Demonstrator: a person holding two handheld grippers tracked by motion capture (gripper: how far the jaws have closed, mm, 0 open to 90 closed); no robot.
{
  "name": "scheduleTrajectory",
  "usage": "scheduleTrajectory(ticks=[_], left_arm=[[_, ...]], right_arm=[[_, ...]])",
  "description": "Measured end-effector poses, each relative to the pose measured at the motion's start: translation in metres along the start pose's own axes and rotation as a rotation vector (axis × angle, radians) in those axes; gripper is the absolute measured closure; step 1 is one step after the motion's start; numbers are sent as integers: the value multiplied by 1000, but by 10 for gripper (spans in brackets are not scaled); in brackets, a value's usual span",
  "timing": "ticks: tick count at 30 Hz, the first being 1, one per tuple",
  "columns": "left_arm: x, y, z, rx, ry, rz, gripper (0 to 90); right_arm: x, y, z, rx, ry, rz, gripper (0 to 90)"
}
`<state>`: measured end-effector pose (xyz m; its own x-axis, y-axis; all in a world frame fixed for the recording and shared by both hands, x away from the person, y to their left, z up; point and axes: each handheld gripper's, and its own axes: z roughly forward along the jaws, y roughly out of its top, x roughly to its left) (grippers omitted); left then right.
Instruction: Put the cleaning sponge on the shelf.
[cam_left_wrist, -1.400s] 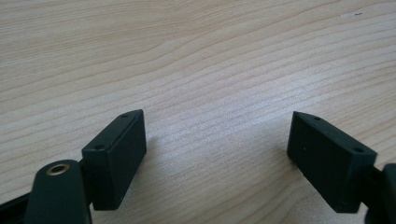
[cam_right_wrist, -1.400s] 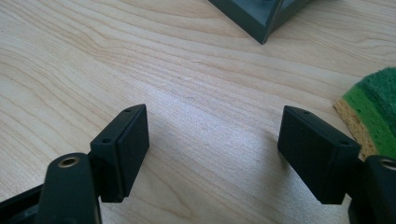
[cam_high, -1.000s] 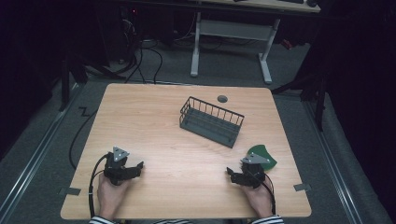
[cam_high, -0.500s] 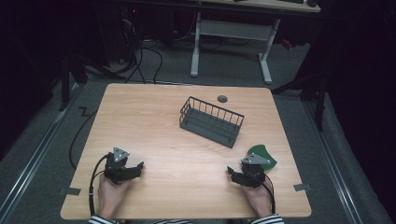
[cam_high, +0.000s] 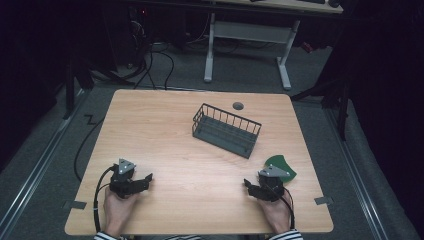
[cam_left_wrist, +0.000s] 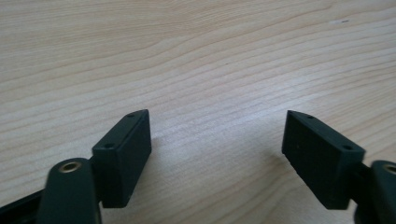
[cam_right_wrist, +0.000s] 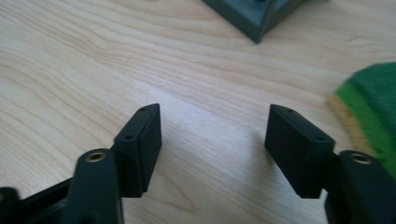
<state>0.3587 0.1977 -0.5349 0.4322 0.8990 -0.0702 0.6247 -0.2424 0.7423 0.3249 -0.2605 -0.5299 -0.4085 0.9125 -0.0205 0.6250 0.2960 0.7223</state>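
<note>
from the high view i see my left gripper (cam_high: 142, 181) and right gripper (cam_high: 248, 185) resting near the table's (cam_high: 165, 130) front edge, the wire basket (cam_high: 225, 130) well beyond. both jaws have just been closing, yet stand spread over bare wood. the right gripper view shows the green sponge (cam_right_wrist: 371, 105) just beside its jaw.
</note>
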Motion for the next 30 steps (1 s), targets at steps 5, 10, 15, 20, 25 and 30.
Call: scheduleTrajectory(ticks=[5,10,15,20,25,30], left_arm=[[-2,4,-8,25,-2,29,296],[-6,12,-14,22,-54,24,298],[-13,21,-14,33,-133,29,313],[-20,45,-12,36,-158,44,307],[-29,68,-6,20,-174,60,308],[-36,89,2,6,-195,75,320]], right_arm=[[-1,-2,-24,-117,-37,-2,432],[-8,-4,-36,-133,-10,-8,500],[-14,-5,-40,-142,4,18,510],[-24,0,-50,-173,35,18,434],[-35,7,-55,-179,70,58,420],[-43,17,-59,-175,89,99,427]])
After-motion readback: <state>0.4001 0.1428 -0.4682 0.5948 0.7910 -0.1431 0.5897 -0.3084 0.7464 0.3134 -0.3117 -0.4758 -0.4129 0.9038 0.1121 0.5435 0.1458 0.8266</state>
